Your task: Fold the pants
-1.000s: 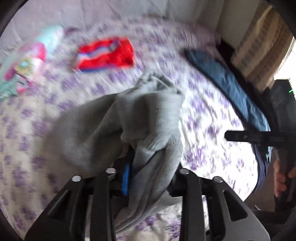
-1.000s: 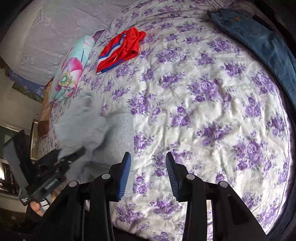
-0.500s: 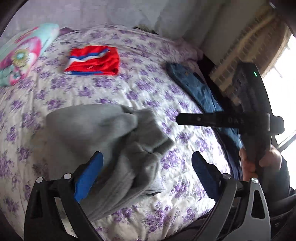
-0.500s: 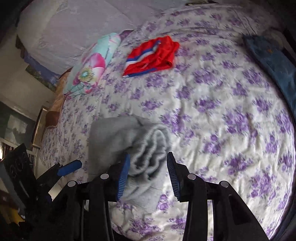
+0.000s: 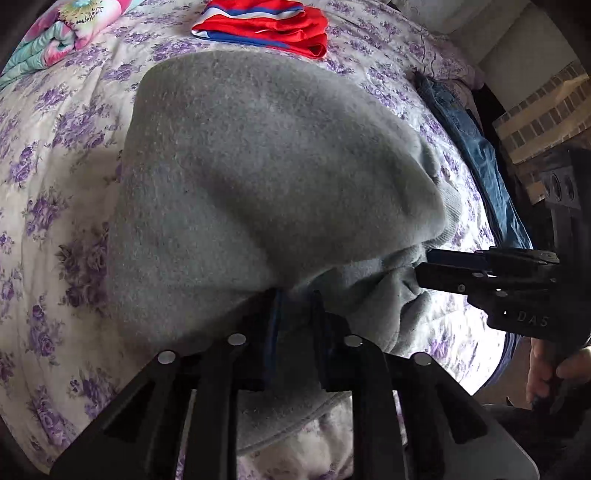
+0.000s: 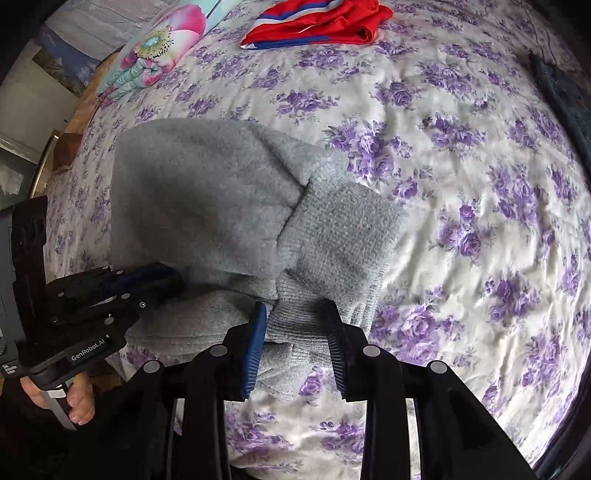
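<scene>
The grey fleece pants (image 5: pixel 266 177) lie bunched on the floral bedspread (image 5: pixel 55 155), near its front edge. My left gripper (image 5: pixel 295 306) is shut on a fold of the grey fabric at the near side. My right gripper (image 6: pixel 295 325) has its jaws around the ribbed cuff end of the pants (image 6: pixel 332 240) and grips it. In the left wrist view the right gripper (image 5: pixel 428 266) enters from the right and touches the pants. In the right wrist view the left gripper (image 6: pixel 173 280) pushes into the pants from the left.
Folded red, white and blue shorts (image 5: pixel 266 26) lie at the far side of the bed. A floral pillow (image 6: pixel 162 51) is at the far left. Blue jeans (image 5: pixel 476 155) lie along the right edge of the bed. A brick-patterned wall (image 5: pixel 539 107) stands beyond.
The left gripper was open above the pants half a second ago and is now shut on them. The right gripper has closed in on the cuff. Both cameras moved closer to the pants.
</scene>
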Demonstrator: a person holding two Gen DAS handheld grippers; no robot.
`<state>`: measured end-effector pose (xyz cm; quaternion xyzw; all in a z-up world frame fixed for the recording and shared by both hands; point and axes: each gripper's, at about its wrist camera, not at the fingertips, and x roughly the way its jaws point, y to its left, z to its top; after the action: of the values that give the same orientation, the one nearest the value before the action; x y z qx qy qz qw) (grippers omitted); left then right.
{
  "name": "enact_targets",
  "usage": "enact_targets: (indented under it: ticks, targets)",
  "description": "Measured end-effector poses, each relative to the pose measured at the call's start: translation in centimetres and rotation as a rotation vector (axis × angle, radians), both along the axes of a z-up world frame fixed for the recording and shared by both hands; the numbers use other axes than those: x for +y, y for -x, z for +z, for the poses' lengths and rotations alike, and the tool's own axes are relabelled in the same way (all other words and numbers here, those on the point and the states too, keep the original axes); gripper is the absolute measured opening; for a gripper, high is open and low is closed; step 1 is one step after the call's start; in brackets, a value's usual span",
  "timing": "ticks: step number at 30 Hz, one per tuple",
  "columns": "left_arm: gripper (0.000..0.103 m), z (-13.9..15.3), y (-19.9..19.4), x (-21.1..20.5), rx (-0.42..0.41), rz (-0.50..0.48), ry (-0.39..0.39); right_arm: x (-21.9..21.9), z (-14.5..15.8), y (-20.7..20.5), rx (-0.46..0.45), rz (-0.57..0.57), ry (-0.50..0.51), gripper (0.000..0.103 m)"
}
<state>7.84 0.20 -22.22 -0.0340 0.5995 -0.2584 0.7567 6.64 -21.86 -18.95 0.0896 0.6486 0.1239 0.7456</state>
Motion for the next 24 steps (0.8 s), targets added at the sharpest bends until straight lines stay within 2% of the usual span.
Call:
enact_targets:
  ticks: [3, 5, 7, 9, 11, 13, 17, 19, 20, 22, 23, 24]
  targets:
    - [0.016, 1.1, -0.2, 0.2, 0.005, 0.000, 0.008, 0.7, 1.8, -0.7, 0.029, 0.070, 0.029, 0.035]
    - [0.017, 2.0, 0.3, 0.4, -0.017, 0.002, 0.001, 1.5, 4.2, -1.3, 0.023, 0.115, 0.034, 0.040]
    - [0.019, 3.0, 1.4, 0.8, -0.056, -0.003, -0.011, 2.6, 7.5, -2.4, -0.056, 0.167, 0.010, 0.048]
    - [0.019, 3.8, 2.5, 1.4, -0.070, -0.003, 0.004, 4.6, 10.3, -4.3, -0.157, 0.232, -0.007, 0.065]
    - [0.019, 4.2, 2.9, 1.8, -0.081, 0.005, 0.013, 7.6, 11.6, -7.2, -0.228, 0.323, -0.002, 0.066]
    - [0.019, 4.2, 3.2, 2.1, -0.081, 0.013, 0.017, 10.9, 11.0, -10.1, -0.244, 0.414, 0.024, 0.066]
    - [0.019, 3.6, 3.5, 1.9, -0.055, -0.002, 0.035, 16.7, 6.7, -13.6, -0.124, 0.606, 0.134, 0.066]
    - [0.019, 2.5, 3.7, 1.1, -0.029, -0.027, 0.015, 18.6, 3.4, -13.9, -0.093, 0.677, 0.285, 0.065]
    - [0.019, 1.8, 3.8, 0.8, -0.007, -0.035, 0.002, 18.9, 2.1, -13.8, -0.080, 0.680, 0.331, 0.065]
    - [0.019, 0.1, 3.9, 0.4, 0.033, -0.030, -0.028, 19.2, -0.8, -14.5, -0.009, 0.656, 0.342, 0.066]
    - [0.019, -0.4, 4.1, 0.5, 0.036, -0.026, -0.035, 19.3, -1.9, -14.7, 0.005, 0.648, 0.346, 0.071]
    - [0.020, -0.6, 4.1, 0.5, 0.034, -0.021, -0.037, 19.4, -2.6, -14.8, -0.004, 0.644, 0.356, 0.081]
